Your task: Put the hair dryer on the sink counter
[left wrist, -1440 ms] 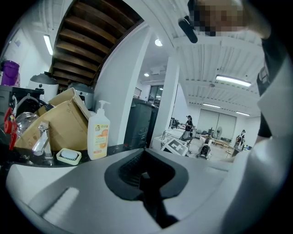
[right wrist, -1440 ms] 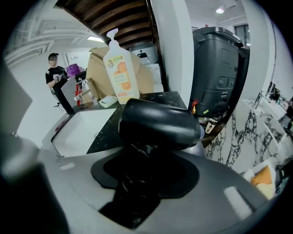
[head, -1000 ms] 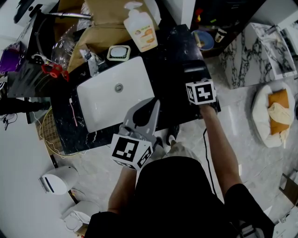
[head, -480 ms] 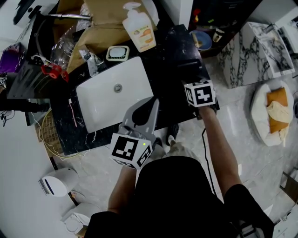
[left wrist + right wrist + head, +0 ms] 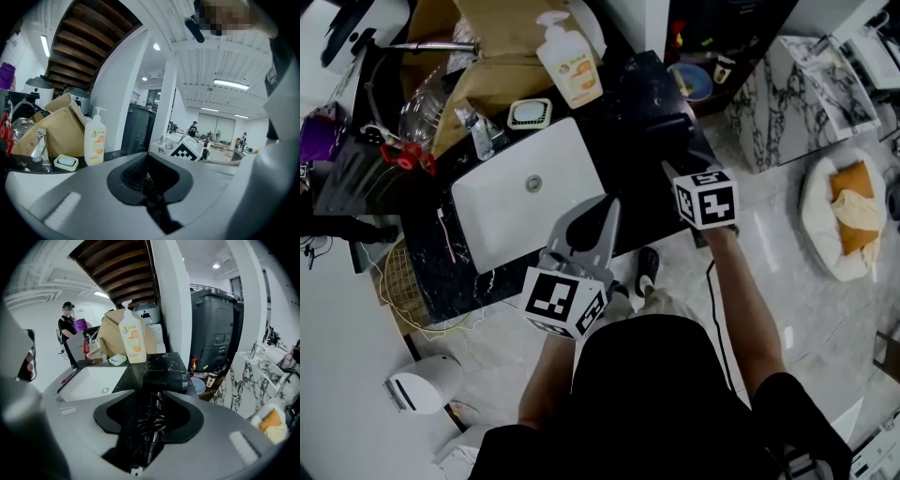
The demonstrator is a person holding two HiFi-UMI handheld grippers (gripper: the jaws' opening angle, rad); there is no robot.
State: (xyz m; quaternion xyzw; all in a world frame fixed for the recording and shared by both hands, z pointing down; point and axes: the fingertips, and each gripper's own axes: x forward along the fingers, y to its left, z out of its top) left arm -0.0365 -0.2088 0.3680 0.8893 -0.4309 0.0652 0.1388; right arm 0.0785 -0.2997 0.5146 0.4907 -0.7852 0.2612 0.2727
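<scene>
Black marble counter [image 5: 623,141] fills the middle of the head view, with a white sink [image 5: 506,202] set into it and a soap bottle [image 5: 570,58], a soap dish [image 5: 530,113] and cardboard crowding its far edge. That leaves the bare patch to the right of the sink as the obvious landing spot. The right gripper [image 5: 152,404] is clamped on the handle of the black dryer [image 5: 166,379], with the coiled cord [image 5: 149,427] bunched between the jaws. The barrel lies crosswise over that right end of the counter, probably so it can go down on its side and not roll. Whether it touches the stone yet I cannot tell. The left gripper [image 5: 149,180] hangs at the near edge in front of the sink, jaws closed with nothing between them, seemingly kept back out of the way. The task looks close to finished; what is left is to lower, let go and mind the cord.
</scene>
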